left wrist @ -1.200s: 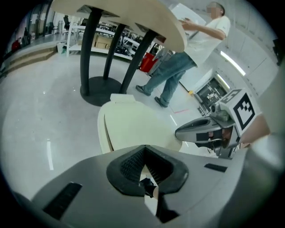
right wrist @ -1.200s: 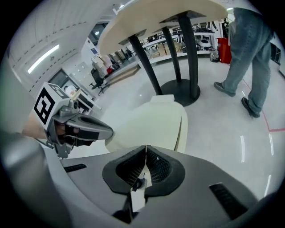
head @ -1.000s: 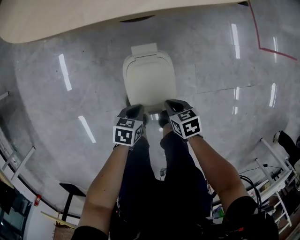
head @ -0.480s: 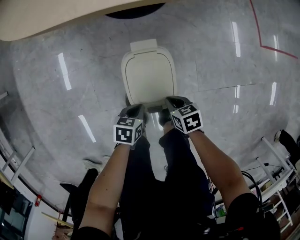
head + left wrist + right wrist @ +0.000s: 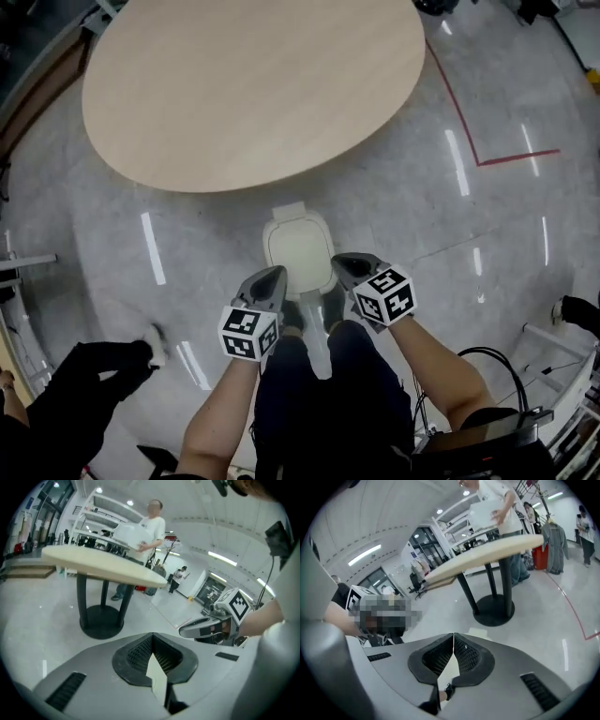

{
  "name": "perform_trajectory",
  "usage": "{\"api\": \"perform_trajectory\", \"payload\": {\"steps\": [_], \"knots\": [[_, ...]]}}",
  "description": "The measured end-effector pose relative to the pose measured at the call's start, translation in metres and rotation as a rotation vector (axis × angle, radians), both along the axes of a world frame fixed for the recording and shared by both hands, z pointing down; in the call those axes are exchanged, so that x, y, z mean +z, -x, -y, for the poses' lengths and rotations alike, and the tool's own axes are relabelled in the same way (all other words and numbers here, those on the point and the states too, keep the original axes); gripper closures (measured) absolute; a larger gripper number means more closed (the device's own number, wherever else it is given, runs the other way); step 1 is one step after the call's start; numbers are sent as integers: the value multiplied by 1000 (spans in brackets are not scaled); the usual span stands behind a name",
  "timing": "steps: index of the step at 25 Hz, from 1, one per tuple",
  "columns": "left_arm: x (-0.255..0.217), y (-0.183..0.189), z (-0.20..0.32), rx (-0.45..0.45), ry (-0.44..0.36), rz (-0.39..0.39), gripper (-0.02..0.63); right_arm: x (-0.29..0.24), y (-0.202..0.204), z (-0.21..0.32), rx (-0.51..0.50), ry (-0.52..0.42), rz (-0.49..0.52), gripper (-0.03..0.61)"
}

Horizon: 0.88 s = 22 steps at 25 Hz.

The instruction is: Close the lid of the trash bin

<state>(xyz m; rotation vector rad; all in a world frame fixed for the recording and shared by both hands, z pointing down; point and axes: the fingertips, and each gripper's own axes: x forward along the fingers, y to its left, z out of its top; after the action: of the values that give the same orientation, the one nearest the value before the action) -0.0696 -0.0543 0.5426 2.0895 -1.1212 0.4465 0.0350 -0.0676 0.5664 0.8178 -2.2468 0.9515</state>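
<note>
The white trash bin [image 5: 298,249] stands on the grey floor just in front of my feet, its lid lying flat down on it. My left gripper [image 5: 277,274] hovers at the bin's near left corner and my right gripper [image 5: 338,262] at its near right corner, both above it. Each is shut with nothing between its fingers. In the left gripper view the jaw tips meet [image 5: 152,635], and a pale sliver of the bin [image 5: 157,674] shows behind them. The right gripper view shows the same: tips together [image 5: 453,635] with a pale sliver of the bin [image 5: 446,670] below.
A round wooden table [image 5: 253,84] stands beyond the bin on a black pedestal base [image 5: 100,620]. A person in dark clothes [image 5: 75,384] crouches at lower left. Another person in white [image 5: 146,531] stands behind the table. Red floor tape [image 5: 478,141] and cables [image 5: 487,361] lie to the right.
The view has pulled up and back, so the bin looks smaller and the whole table shows. Both grippers have come off the lid's front edge. A person has appeared at lower left.
</note>
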Motion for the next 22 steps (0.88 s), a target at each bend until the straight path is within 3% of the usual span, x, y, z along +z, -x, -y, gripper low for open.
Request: {"api": "perform_trajectory", "payload": {"steps": [4,9,13,17,22], "knots": [[-97,16,18,-17,-139,-18,623,-101,8,23,2,-151,60,568],[-206,22,22,-8,-241,-94,623,-220,5,37,38,-296,145,568],[-285,33,36,-26,-388,-85,623,-304,9,59,58,-424,194,568],[-317,39,38,-50,-461,-74,623,-344,14,72,63,-517,236,568],[-331,45,31,-66,-502,-56,623,-358,16,72,54,-553,256,568]]}}
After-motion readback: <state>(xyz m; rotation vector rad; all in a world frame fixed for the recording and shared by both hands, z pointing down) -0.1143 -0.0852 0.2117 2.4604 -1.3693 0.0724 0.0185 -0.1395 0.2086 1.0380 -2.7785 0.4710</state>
